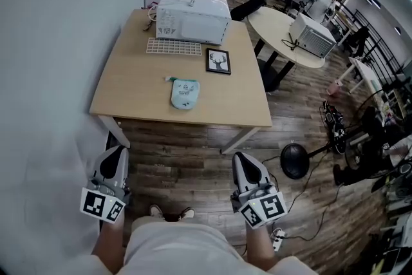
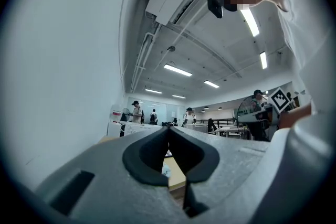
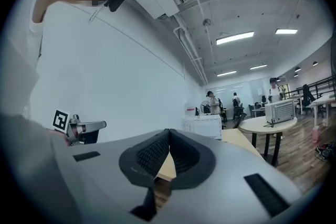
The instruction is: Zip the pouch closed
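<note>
One: Both tools hang low in front of the person. The left tool [image 1: 117, 152] and the right tool [image 1: 240, 158] are each clenched on nothing, jaws pressed together.

Two: And the pouch [image 1: 185, 93]?

One: It lies flat on the worktop [image 1: 129, 84], close to the near edge and about midway along it, well apart from both tools. A framed picture [image 1: 218, 61] is just beyond it, toward the right edge, and a microwave [image 1: 192, 16] sits at the far edge.

Two: So zipping has not begun. What could go wrong?

One: Mostly the grip. The zip pull is too small to make out from here, so it is unclear which end it sits at. A tool arriving clenched, as both are now, would likely shove the pouch along the worktop instead of taking the pull.

Two: And with one tool alone?

One: The pouch looks soft and light. Pulling the slider without the other tool pinning the fabric would probably drag the whole thing, perhaps off the near edge, or bunch cloth into the zip.

Two: Anything around it?

One: The picture is near enough that a wide sweep could knock it. A power strip [image 1: 278, 239] lies on the floor by the person's right foot, with its cable running off. That is a trip risk on the step forward.
</note>
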`<state>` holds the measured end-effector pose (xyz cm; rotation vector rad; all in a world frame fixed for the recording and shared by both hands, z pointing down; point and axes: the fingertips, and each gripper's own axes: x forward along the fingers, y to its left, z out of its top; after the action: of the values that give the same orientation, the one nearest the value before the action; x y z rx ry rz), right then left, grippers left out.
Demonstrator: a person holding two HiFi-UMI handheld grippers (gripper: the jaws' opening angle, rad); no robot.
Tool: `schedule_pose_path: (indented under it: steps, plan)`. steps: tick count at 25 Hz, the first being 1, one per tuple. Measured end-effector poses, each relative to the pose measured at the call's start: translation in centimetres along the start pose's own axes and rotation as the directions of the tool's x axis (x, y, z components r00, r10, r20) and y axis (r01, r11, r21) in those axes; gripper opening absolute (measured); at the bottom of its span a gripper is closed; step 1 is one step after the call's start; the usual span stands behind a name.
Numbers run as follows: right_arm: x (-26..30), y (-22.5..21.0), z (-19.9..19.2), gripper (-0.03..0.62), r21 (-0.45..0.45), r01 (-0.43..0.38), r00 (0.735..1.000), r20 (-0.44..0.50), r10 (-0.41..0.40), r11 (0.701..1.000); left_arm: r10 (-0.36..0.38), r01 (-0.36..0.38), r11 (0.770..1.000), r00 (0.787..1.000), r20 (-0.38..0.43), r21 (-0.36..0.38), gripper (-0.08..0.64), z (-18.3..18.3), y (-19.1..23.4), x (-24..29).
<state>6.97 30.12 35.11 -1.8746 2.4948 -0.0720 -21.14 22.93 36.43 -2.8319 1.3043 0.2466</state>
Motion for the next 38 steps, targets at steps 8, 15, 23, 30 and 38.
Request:
schedule_pose_path:
  steps: [8,15,23,30,38]
  plan:
    - [-0.6,-1.7,1.2,0.185,0.052,-0.006,0.999,0.049,0.003,0.999,0.026,-0.026,1.0,0.999,0.023,-0.008,0.148,0.5,0.8,-0.7]
    - [-1.3,-5.0,1.9,0.473,0.118,0.029,0.994,0.105,-0.041,0.993,-0.028,0.028,1.0,0.999,-0.02,0.013,0.448,-0.3,-0.6,0.9]
    - [-2.2,-7.2,1.0,0.5,0.124,0.007,0.997,0.073,-0.016,0.992,0.032,-0.032,0.999,0.999,-0.031,-0.01,0.505,-0.4,-0.6,2.1]
    - [-2.9,-7.0,-1.6,0.5,0.141,-0.045,0.999,0.031,0.041,0.989,0.032,-0.033,0.999,0.997,-0.068,-0.012,0.505,-2.3,-3.0,2.4]
    - [-1.0,-7.5,-4.2,0.499,0.157,-0.08,0.995,-0.041,0.087,0.984,0.079,-0.088,0.994,0.987,-0.138,-0.057,0.505,-5.3,-1.9,3.9]
